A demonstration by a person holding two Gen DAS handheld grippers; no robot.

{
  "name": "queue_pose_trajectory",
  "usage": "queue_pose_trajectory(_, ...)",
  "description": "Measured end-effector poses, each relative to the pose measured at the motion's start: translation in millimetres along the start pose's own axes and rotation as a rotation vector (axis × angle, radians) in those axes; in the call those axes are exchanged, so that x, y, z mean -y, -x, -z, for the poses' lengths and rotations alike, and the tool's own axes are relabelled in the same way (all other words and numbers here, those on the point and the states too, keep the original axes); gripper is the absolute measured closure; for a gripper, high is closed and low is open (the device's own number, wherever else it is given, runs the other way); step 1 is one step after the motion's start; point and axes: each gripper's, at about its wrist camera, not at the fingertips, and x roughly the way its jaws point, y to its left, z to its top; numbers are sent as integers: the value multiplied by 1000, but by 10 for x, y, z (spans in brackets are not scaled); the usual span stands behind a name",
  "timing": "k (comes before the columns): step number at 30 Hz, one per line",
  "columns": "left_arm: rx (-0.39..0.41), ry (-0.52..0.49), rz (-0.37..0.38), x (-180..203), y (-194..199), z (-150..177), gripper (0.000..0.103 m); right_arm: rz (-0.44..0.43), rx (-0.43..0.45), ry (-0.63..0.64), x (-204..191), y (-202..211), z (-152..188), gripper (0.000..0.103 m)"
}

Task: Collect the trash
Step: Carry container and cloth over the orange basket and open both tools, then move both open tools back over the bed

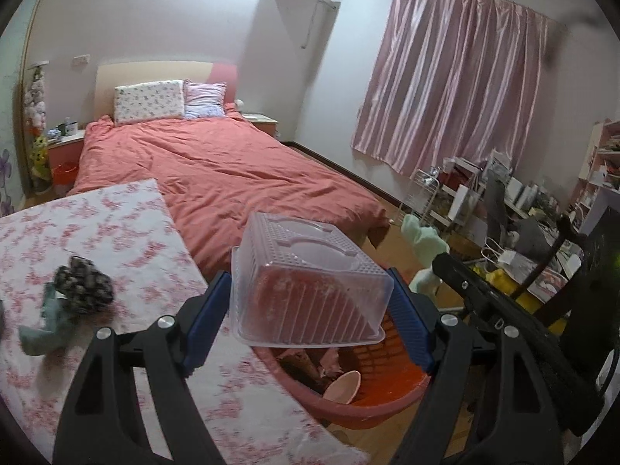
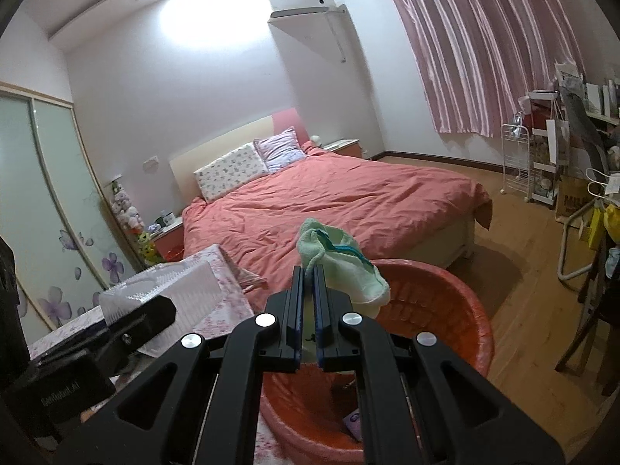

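1. Left gripper (image 1: 310, 310), bottom centre: clamped on a clear plastic box (image 1: 306, 283).
2. Below it: red basin (image 1: 387, 399) with scraps inside.
3. Lower left: flowered tablecloth (image 1: 116, 232), dark crumpled cloth (image 1: 83, 285).
4. Centre: pink bed (image 1: 232, 170).

The clear plastic container (image 1: 310, 283) hides the far rim of the red basin (image 1: 372, 399); the basin's near wall is cut off behind the gripper arms in the right wrist view. Items in the basin, a pink dish-like piece (image 1: 343, 385) and brown scraps (image 1: 302, 364), cannot be identified. The dark patterned bundle (image 1: 83, 285) on the floral cloth (image 1: 116, 232) is blurred. The right-hand shelves (image 1: 604, 162) hold clutter too small to tell.
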Motion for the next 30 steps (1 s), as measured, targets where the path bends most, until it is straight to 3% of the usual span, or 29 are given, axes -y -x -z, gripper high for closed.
queue_pose_trajectory(11, -69, -20, 42, 197, -487, 82, 25, -7, -23, -72, 340, -145, -56, 96)
queue_pose_trajectory(16, -143, -14, 37, 163, -736, 205, 24, 12, -46, -100, 471, -202, 3, 75)
queue_pose_trajectory(24, -173, 6, -14, -53, -741, 296, 23, 51, -57, -90, 451, -141, 59, 64)
queue_pose_trajectory(30, -147, -6, -122, -329, -457, 312, 16, 56, -53, -38, 273, -89, 53, 52)
